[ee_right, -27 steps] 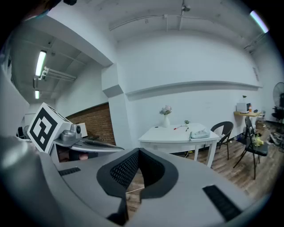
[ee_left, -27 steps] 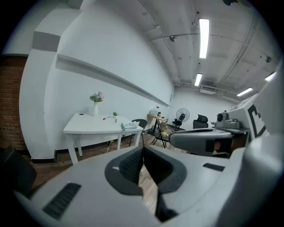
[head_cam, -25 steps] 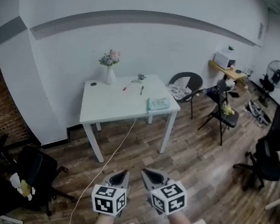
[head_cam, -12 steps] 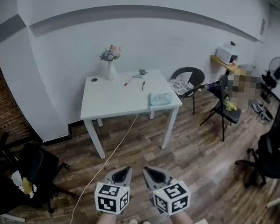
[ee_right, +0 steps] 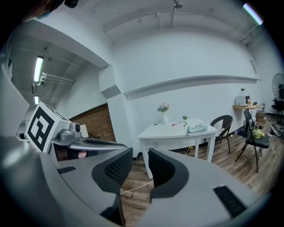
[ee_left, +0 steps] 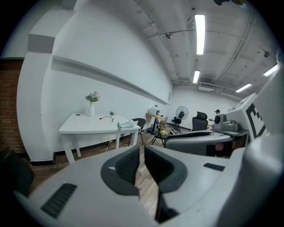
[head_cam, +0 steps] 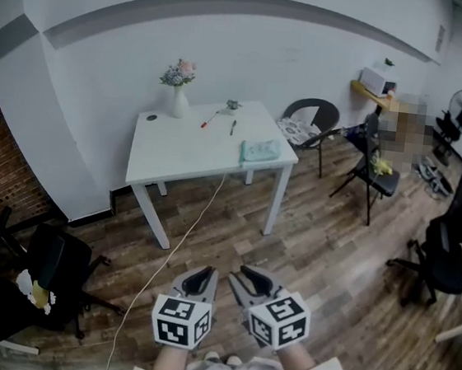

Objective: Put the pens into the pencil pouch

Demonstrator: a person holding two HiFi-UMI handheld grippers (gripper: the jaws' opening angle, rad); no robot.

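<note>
Far ahead stands a white table [head_cam: 185,163]. On it lie a red pen [head_cam: 208,121], a dark pen [head_cam: 232,127] and a pale teal pencil pouch [head_cam: 261,150] near its right edge. Both grippers hover over the wooden floor, well short of the table. My left gripper [head_cam: 201,278] is shut and empty, its pads meeting in the left gripper view [ee_left: 142,155]. The jaws of my right gripper [head_cam: 247,277] are opening, and only a bare gap shows between them [ee_right: 140,166]. The right gripper view also shows the pouch [ee_right: 197,128] and the red pen [ee_right: 176,123].
A vase of flowers [head_cam: 177,99] and a small plant [head_cam: 233,105] stand at the table's back. A white cable [head_cam: 176,248] runs over the floor from the table towards me. Chairs [head_cam: 307,135] stand to the right, office chairs [head_cam: 447,254] at far right, and a black chair [head_cam: 56,264] at left.
The right gripper's jaws have parted from shut to a clear gap. Both grippers have drifted a little, and the table sits slightly further left in the head view.
</note>
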